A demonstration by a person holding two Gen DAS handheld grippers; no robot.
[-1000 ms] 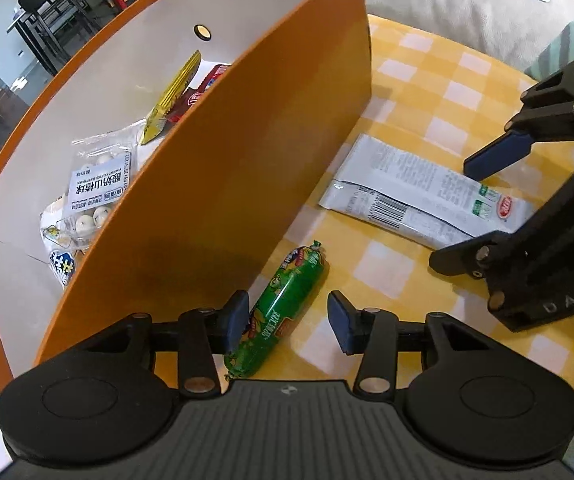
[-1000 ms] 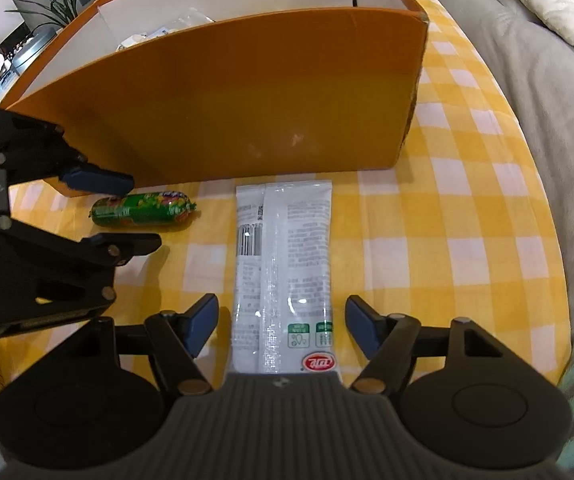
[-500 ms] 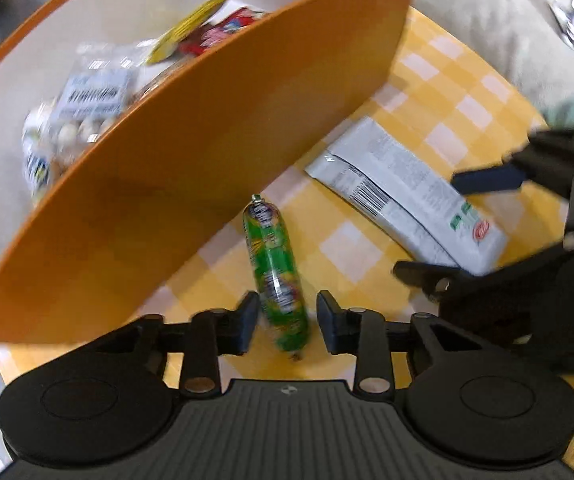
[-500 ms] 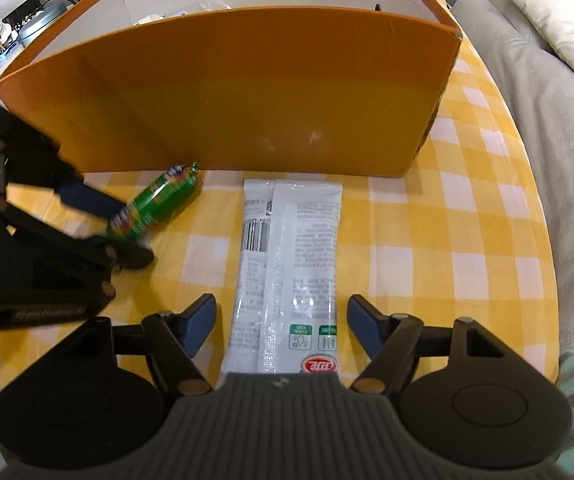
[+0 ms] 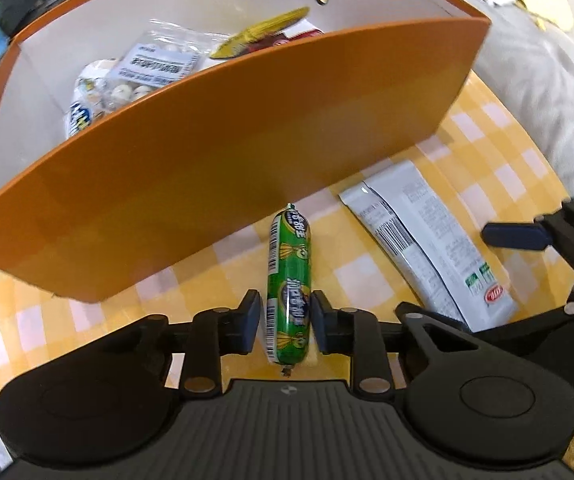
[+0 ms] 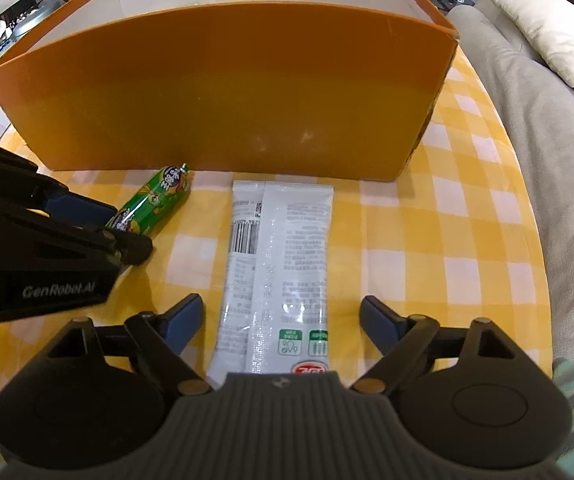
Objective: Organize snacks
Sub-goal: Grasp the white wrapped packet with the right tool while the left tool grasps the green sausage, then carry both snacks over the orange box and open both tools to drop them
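Observation:
A green sausage stick [image 5: 289,280] lies on the yellow checked tablecloth in front of the orange box [image 5: 247,152]; it also shows in the right wrist view [image 6: 151,202]. My left gripper [image 5: 285,318] is shut on the sausage's near end, one pad on each side. A white snack packet [image 6: 277,264] lies flat to the right of the sausage; it also shows in the left wrist view [image 5: 427,244]. My right gripper [image 6: 281,320] is open, one finger on each side of the packet's near end, not touching it. Several snacks [image 5: 143,72] lie inside the box.
The orange box [image 6: 223,96] stands at the back of the table with its tall front wall toward me. The left gripper body [image 6: 35,248] sits at the left of the right wrist view. A grey sofa [image 6: 547,140] with a cushion runs along the table's right edge.
The left gripper has closed in on the green sausage and turned it from lying along the box to pointing at the box. The right gripper has kept still around the packet.

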